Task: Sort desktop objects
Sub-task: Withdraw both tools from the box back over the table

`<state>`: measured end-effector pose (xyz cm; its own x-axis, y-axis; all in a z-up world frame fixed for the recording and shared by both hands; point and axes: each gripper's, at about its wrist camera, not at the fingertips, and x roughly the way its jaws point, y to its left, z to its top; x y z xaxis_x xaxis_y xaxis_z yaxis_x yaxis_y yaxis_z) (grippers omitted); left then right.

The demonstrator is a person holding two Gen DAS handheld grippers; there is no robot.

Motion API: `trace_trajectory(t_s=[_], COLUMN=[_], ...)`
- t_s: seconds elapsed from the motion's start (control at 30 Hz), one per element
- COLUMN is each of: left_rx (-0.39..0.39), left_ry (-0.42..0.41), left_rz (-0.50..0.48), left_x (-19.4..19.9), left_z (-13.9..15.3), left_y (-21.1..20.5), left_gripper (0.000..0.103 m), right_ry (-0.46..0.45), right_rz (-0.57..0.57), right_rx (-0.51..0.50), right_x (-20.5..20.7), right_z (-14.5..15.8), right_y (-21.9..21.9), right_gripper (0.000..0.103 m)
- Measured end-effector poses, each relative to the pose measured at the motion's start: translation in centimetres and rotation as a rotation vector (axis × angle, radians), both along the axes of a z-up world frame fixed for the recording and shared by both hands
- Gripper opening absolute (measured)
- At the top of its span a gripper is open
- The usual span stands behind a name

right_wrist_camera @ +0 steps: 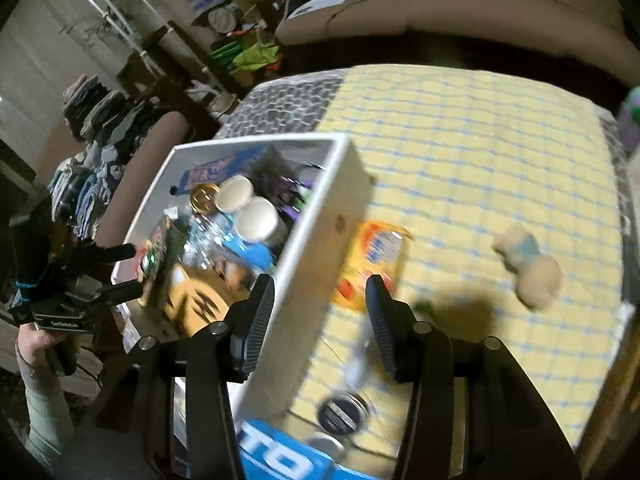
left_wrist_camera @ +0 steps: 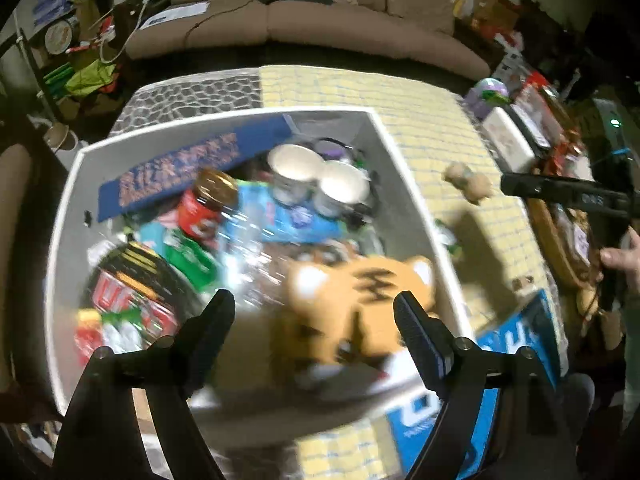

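Left gripper [left_wrist_camera: 314, 312] open over tiger plush [left_wrist_camera: 360, 292], white box [left_wrist_camera: 408, 168] full

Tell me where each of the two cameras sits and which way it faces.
Left wrist: on the left gripper, looking down into the white bin; own open fingers, plus a hand at right.
Right wrist: on the right gripper, above the bin's wall and checked cloth; own open fingers.
Shared: bin, tiger plush, small toy.
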<state>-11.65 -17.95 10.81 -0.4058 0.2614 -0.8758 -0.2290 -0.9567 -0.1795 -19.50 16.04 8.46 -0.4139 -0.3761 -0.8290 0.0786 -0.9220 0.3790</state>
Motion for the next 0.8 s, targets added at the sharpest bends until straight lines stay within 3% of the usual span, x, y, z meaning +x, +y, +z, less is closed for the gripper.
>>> trace_trajectory(t_s=[0.23,0.3,0.43,0.57,0.7,0.8], left_rx=[0.062,0.111,0.136,0.213,0.163,0.182], left_ry=[0.074,0.071,0.071,0.053,0.047,0.052], left_rz=[-0.073,-0.098,-0.105,-0.085,-0.059,-0.024], left_x=[3.6,3.9,4.2,3.7,2.4,1.3], left_z=[0.1,0.0,-0.4,-0.9,-1.4,-1.2], left_y=[7.0,9.3,12.8,14.5,15.4,14.4], left_gripper=[0.092,0.093,0.094,0.094,0.094,0.094], right_ry=[-0.006,-0.007,-0.009,-0.022,-0.034,-0.039], right_rz=[-0.057,-0.055,-0.027,0.018,0.090,0.130], right_rx=[0.027,0.039,0.085,0.136,0.220,0.279], right_x=[4.1,4.8,5.8,4.8,2.4,0.6], right_z=[-2.1,-2.9,-5.3,-7.5,-9.5,-10.9], right_y=[4.6,5.0,5.5,5.1,3.2,1.6], right_gripper=[0.046,0.046,0.046,0.046,0.046,0.046])
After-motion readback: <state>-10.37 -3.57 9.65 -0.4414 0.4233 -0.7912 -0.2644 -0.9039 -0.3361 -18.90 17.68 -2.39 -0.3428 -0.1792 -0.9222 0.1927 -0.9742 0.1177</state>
